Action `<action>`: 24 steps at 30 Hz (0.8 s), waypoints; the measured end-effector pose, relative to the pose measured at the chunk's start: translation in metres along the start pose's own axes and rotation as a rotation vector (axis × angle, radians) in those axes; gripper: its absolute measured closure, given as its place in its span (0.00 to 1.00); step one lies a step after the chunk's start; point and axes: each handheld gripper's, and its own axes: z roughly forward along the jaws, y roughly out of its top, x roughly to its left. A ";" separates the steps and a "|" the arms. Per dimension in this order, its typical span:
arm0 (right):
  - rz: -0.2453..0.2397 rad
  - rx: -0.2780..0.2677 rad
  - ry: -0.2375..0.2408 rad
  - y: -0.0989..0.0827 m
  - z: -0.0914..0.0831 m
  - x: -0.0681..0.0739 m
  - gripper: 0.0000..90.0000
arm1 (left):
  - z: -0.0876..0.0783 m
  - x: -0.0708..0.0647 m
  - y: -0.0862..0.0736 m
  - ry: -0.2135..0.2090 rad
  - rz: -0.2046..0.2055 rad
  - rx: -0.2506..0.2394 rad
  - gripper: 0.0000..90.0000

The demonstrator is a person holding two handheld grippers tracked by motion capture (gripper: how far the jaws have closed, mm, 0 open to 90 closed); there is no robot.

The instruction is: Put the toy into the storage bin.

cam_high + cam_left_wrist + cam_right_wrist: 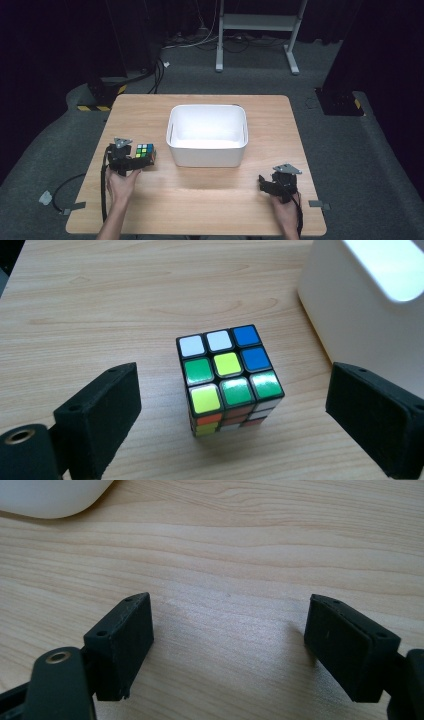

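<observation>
Where the high view looks down: puzzle cube (144, 150) on table (210, 200), just ahead of left gripper (131, 161), left of white bin (207, 135). Left gripper view: released, cube between spread jaws, untouched. Right gripper view: right gripper (227, 630) released, well apart.

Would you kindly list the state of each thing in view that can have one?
Puzzle cube: scrambled, upright on the table, between the left jaws but untouched.
White bin: upright, open-topped, nothing visible inside.
Left gripper: jaws open wide, either side of the cube.
Right gripper: jaws open, bare table between them.
</observation>
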 end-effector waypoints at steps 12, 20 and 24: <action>0.002 0.001 0.003 0.000 0.000 0.000 0.22 | 0.022 -0.003 0.005 -0.003 0.007 0.047 0.08; 0.002 0.002 0.004 0.000 0.000 0.000 0.22 | 0.034 -0.005 0.005 -0.001 -0.005 0.059 0.10; 0.002 0.002 0.004 0.000 0.000 0.000 0.22 | 0.039 -0.003 0.004 0.003 -0.027 0.057 0.12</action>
